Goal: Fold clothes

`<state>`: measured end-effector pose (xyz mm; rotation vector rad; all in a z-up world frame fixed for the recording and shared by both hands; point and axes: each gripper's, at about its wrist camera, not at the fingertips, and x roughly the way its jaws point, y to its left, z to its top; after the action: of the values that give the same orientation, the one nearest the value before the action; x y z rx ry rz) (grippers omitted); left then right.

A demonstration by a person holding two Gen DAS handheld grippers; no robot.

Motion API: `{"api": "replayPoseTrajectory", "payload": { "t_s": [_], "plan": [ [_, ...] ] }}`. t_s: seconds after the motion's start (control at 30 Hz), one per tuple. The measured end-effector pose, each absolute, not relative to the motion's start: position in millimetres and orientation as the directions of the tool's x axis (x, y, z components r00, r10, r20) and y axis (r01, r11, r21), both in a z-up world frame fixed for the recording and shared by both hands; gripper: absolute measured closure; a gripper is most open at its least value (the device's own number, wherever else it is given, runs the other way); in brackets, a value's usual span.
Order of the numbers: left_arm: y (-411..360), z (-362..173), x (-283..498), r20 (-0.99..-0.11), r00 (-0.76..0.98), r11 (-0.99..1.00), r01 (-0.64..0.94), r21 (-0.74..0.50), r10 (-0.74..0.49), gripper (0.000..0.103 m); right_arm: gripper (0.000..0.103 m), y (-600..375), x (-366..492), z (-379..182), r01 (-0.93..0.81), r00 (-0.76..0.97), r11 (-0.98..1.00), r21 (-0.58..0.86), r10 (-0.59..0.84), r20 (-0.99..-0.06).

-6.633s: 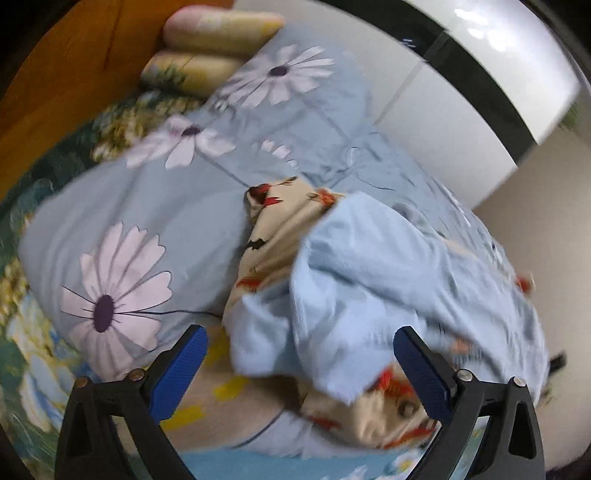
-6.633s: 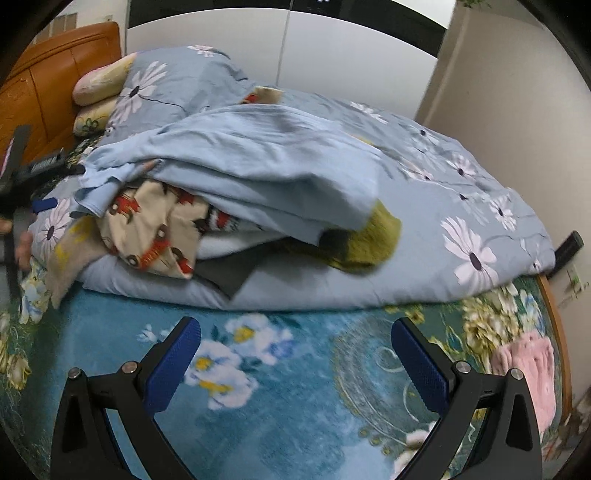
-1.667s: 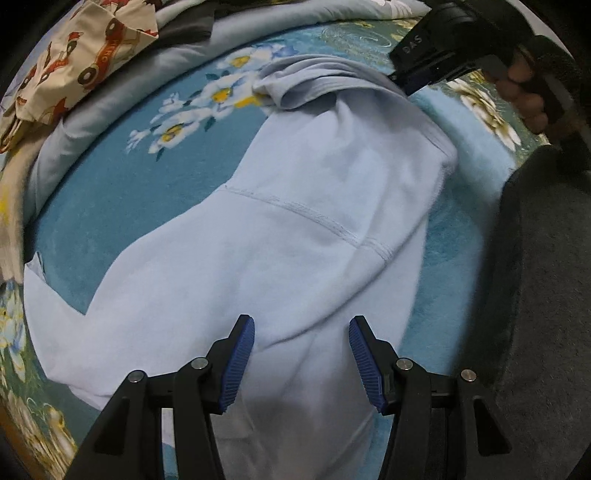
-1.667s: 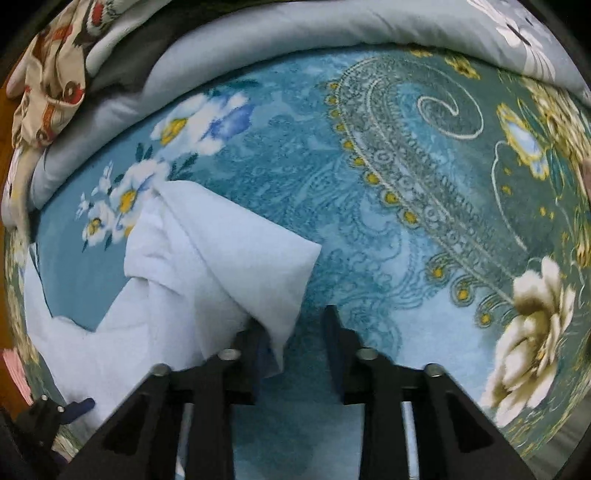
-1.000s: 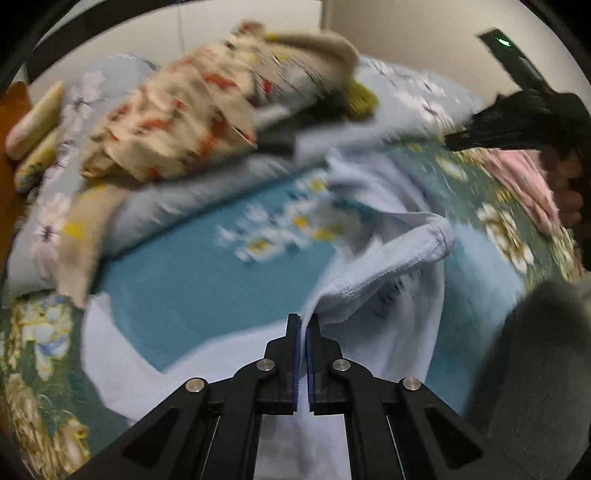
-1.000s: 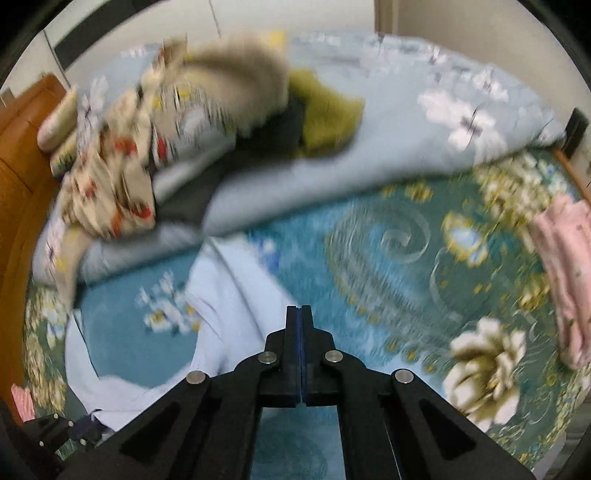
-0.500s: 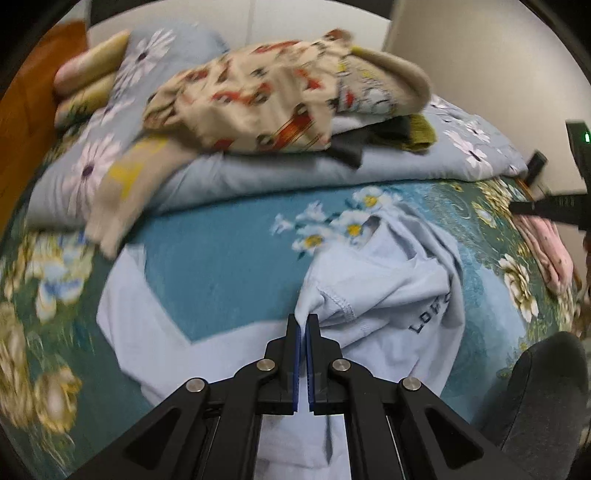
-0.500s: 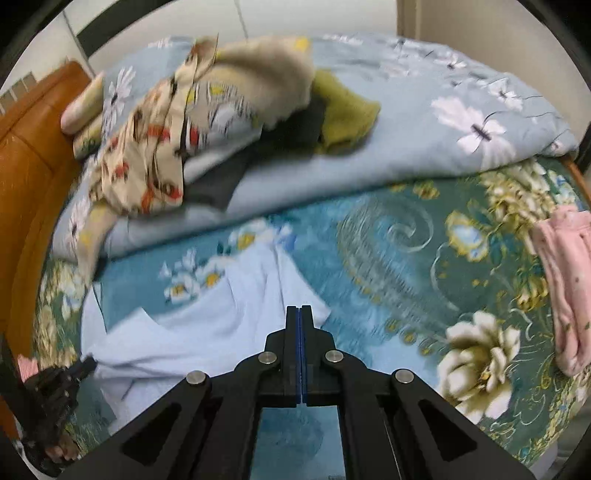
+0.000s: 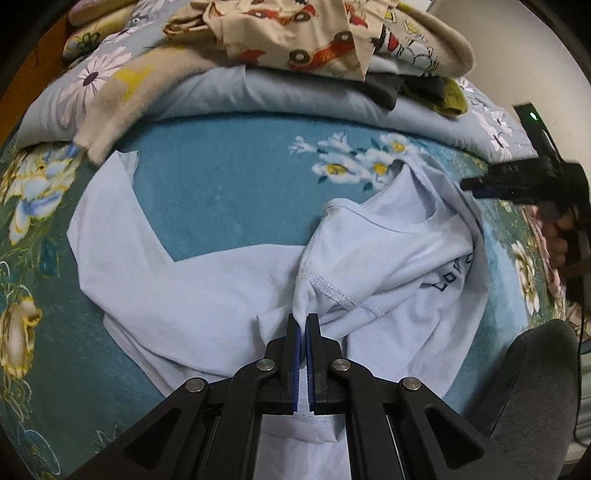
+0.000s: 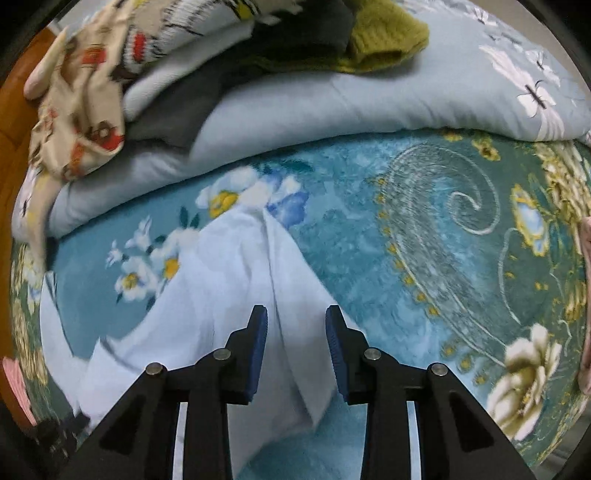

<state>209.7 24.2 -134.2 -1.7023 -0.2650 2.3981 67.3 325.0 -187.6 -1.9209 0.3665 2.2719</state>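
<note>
A pale blue long-sleeved shirt (image 9: 207,291) with dark lettering lies crumpled on the teal flowered blanket (image 9: 229,192). One sleeve stretches to the left. My left gripper (image 9: 303,325) is shut on a bunched fold of the shirt near a stitched seam. My right gripper (image 10: 295,321) is open, its jaws apart over a fold of the same shirt (image 10: 236,280), which lies loose between them. The right gripper also shows in the left wrist view (image 9: 517,177), above the shirt's far right edge.
A pile of clothes (image 9: 295,33) sits on a grey-blue flowered duvet (image 9: 236,92) behind the shirt. A pink garment (image 10: 585,295) lies at the right edge. A wooden headboard (image 10: 14,122) is at the left. A grey-clad leg (image 9: 532,398) is at lower right.
My right gripper has opened and let go of the shirt, which now lies between its jaws. My left gripper stays shut on its fold and has dropped lower and nearer the bed.
</note>
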Motion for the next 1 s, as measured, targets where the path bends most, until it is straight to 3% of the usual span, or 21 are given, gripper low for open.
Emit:
{"api": "replayPoseTrajectory", "payload": {
  "t_s": [0.4, 0.43, 0.47, 0.57, 0.8, 1.0],
  "plan": [
    [22, -138, 203, -0.927, -0.291, -0.971, -0.029, -0.238, 0.236, 0.1, 0.068, 337, 37, -226, -0.312, -0.118, -0.946, 0.092, -0.057, -0.991],
    [22, -138, 203, -0.928, -0.29, -0.972, -0.027, -0.235, 0.233, 0.1, 0.074, 338, 39, -224, -0.314, -0.119, -0.946, 0.085, -0.05, -0.992],
    [22, -137, 202, -0.928, -0.292, -0.972, -0.024, -0.234, 0.23, 0.1, 0.093, 339, 40, -223, -0.316, -0.12, -0.945, 0.079, -0.043, -0.992],
    [21, -129, 200, -0.924, -0.322, -0.977, -0.013, -0.214, 0.207, 0.1, 0.096, 344, 48, -214, -0.321, -0.135, -0.945, 0.068, -0.025, -0.99],
    [19, -68, 185, -0.856, -0.502, -0.992, -0.039, -0.122, 0.125, 0.1, 0.098, 365, 73, -131, -0.332, -0.356, -0.938, 0.103, 0.023, -0.934],
    [2, 44, 165, -0.661, -0.747, -0.997, -0.037, -0.067, 0.072, 0.1, 0.098, 364, 72, -13, -0.282, -0.598, -0.949, 0.142, 0.058, -0.8]
  ]
}}
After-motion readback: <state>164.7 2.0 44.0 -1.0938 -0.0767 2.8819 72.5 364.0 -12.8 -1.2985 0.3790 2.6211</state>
